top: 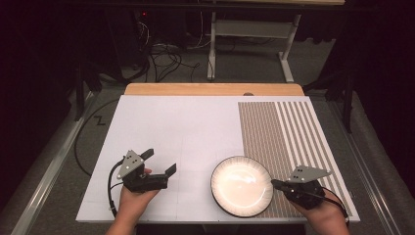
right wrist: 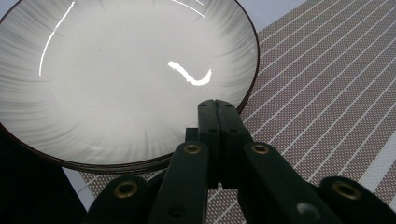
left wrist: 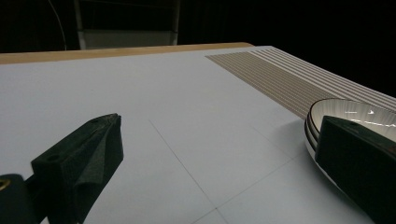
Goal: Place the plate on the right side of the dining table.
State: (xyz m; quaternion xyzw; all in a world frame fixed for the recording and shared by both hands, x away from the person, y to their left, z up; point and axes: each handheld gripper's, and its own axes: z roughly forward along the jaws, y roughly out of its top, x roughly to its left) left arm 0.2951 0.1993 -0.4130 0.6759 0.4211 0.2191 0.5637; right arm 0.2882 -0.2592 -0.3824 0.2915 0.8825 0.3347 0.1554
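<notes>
White sheeting covers the table (top: 186, 127). Near its front edge sits the plate (top: 242, 185), half on the striped mat (top: 288, 132). Right hand-held gripper (top: 275, 183), jaws together, touches the plate's rim. Left hand-held gripper (top: 159, 162), jaws apart, hovers left of the plate.

No legible text, label, brand, number or sign is found in any view. The plate (top: 241, 186) carries only grey radial streaks, and the far right part of the white table surface (top: 181, 127) is printed with brown stripes; neither bears any characters that can be read.
</notes>
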